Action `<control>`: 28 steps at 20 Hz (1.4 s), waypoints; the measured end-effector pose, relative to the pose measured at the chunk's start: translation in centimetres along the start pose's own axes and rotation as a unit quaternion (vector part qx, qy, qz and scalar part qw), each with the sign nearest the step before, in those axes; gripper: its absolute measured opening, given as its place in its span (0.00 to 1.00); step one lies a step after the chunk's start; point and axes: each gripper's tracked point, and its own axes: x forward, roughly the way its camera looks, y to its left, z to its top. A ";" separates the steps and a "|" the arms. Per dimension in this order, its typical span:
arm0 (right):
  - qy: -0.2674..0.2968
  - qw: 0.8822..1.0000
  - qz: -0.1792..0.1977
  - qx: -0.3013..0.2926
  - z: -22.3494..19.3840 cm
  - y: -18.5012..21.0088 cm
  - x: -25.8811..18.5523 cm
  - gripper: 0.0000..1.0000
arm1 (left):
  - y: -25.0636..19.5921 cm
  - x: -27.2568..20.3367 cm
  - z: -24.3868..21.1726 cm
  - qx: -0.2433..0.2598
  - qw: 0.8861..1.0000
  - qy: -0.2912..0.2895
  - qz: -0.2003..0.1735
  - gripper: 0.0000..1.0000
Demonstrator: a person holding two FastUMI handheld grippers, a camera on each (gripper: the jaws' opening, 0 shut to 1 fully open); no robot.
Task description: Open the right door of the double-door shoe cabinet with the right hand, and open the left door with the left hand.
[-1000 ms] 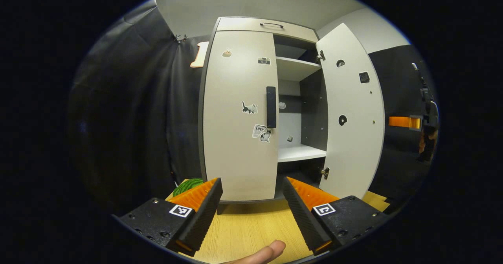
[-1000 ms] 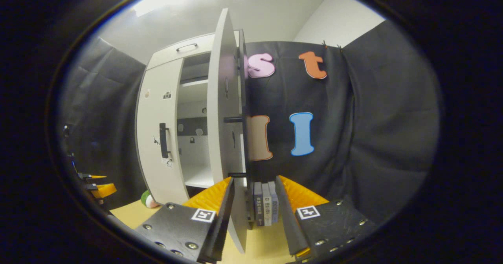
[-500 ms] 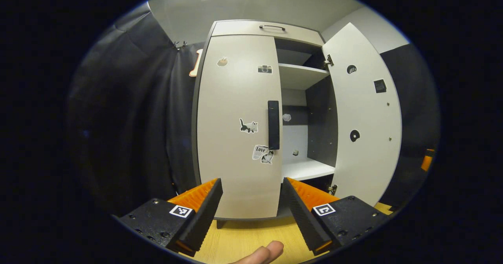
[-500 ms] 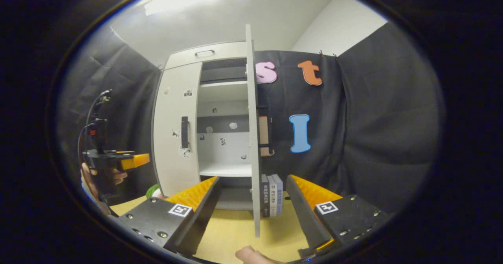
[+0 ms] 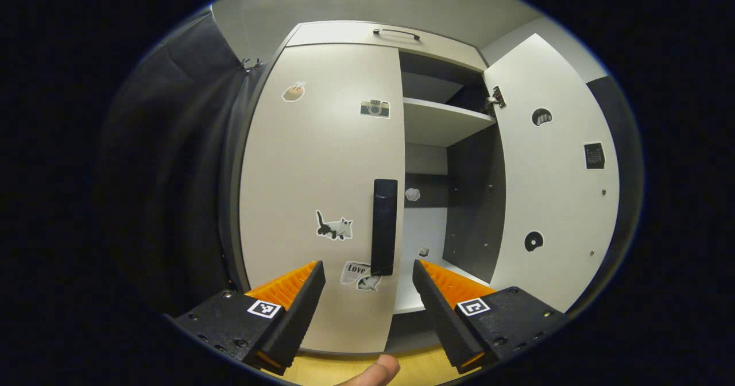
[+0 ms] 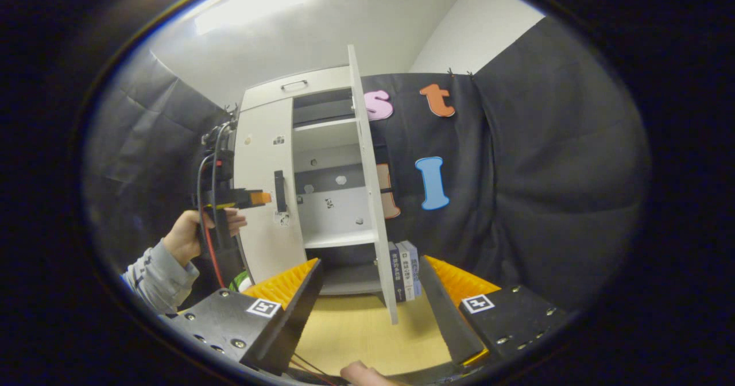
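The white shoe cabinet (image 5: 344, 33) fills the left gripper view. Its left door (image 5: 310, 168) is closed, with a black vertical handle (image 5: 383, 227) at its inner edge. My left gripper (image 5: 367, 266) is open, and the handle's lower end sits just ahead, between the fingertips, not touched. The right door (image 5: 551, 190) stands swung wide open, baring the white shelves (image 5: 442, 122). In the right gripper view my right gripper (image 6: 370, 262) is open and empty, back from the right door (image 6: 370, 202), which I see edge-on. There the left gripper (image 6: 261, 197), held by a hand, is close to the left door's handle (image 6: 279, 190).
The cabinet stands on a wooden table (image 6: 356, 328). A few books (image 6: 405, 271) stand upright behind the open right door. A green round object (image 6: 241, 282) lies by the cabinet's left foot. A grey sleeve (image 6: 152, 274) reaches in from the left.
My left gripper has moved in close to the left door's handle. The right gripper has let go of the right door and drawn back from it; the door stays open.
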 end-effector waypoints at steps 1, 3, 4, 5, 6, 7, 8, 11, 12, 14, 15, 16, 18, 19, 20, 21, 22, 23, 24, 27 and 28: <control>-0.002 1.000 0.001 -0.004 0.0 0.3 -0.3 1.00 | -0.1 0.8 0.1 0.002 1.000 0.005 0.003 0.96; -0.003 1.000 0.001 -0.004 -0.6 0.5 -0.9 0.99 | -0.2 2.5 0.6 0.013 1.000 0.003 0.012 0.96; -0.005 1.000 0.001 0.000 -0.7 0.6 -1.1 0.99 | -0.2 3.3 1.0 0.018 1.000 -0.002 0.017 0.96; -0.005 1.000 0.000 0.003 -0.8 0.6 -1.1 0.94 | -0.3 3.9 1.4 0.024 1.000 -0.005 0.017 0.97; -0.005 1.000 0.001 0.003 -0.9 0.7 -1.2 0.94 | -0.5 4.4 1.6 0.025 1.000 -0.007 0.017 0.95; -0.005 1.000 0.001 0.002 -1.2 0.8 -1.6 0.94 | -0.6 4.8 1.8 0.030 0.999 -0.007 0.019 0.95; -0.004 1.000 -0.001 -0.001 -1.4 0.6 -1.8 0.94 | -0.4 5.4 2.1 0.036 0.999 -0.010 0.026 0.94; -0.004 1.000 -0.012 -0.003 -1.7 -0.2 -2.0 0.99 | -0.1 7.0 1.9 0.045 0.998 0.000 0.041 0.92; -0.004 1.000 -0.016 0.003 -1.8 -0.2 -1.9 0.99 | 0.2 7.5 1.8 0.045 0.998 0.002 0.048 0.88; -0.003 1.000 -0.020 0.015 -2.0 -0.9 -2.0 0.94 | 0.2 8.3 1.9 0.046 0.998 -0.007 0.048 0.83; -0.002 1.000 -0.024 0.019 -2.0 -1.2 -2.0 0.99 | 0.1 8.8 1.8 0.052 0.998 -0.007 0.040 0.81; -0.001 0.999 -0.029 0.018 -2.3 -1.7 -2.0 0.94 | 0.0 9.1 1.4 0.056 0.998 -0.004 0.033 0.75; -0.003 0.999 -0.035 0.009 -2.3 -2.1 -2.1 0.94 | -0.1 9.3 1.8 0.063 0.997 -0.012 0.036 0.67; -0.004 0.999 -0.035 0.008 -2.3 -2.1 -2.2 0.94 | 0.0 9.1 1.5 0.066 0.997 -0.003 0.042 0.67; -0.003 0.999 -0.033 0.009 -2.4 -1.9 -2.2 0.94 | -0.4 9.4 1.6 0.064 0.997 -0.006 0.039 0.65; -0.001 1.000 -0.029 0.011 -2.4 -1.7 -2.3 0.94 | -1.0 9.7 1.4 0.060 0.998 0.001 0.035 0.62; 0.000 1.000 -0.026 0.013 -2.6 -1.6 -2.4 0.98 | -1.0 9.4 1.2 0.059 0.997 0.010 0.043 0.43; 0.001 1.000 -0.025 0.015 -2.7 -1.5 -2.4 0.98 | -0.9 9.5 1.1 0.052 0.997 0.018 0.051 0.34; 0.001 1.000 -0.026 0.014 -2.6 -1.5 -2.4 0.99 | -0.9 9.5 1.0 0.040 0.997 0.028 0.057 0.33; -0.002 1.000 -0.025 0.014 -2.5 -1.2 -2.6 0.94 | -0.8 9.3 0.8 0.023 0.997 0.053 0.056 0.28; -0.001 1.000 -0.024 0.015 -2.4 -1.1 -2.6 0.98 | -0.8 9.2 0.6 0.025 0.996 0.059 0.054 0.26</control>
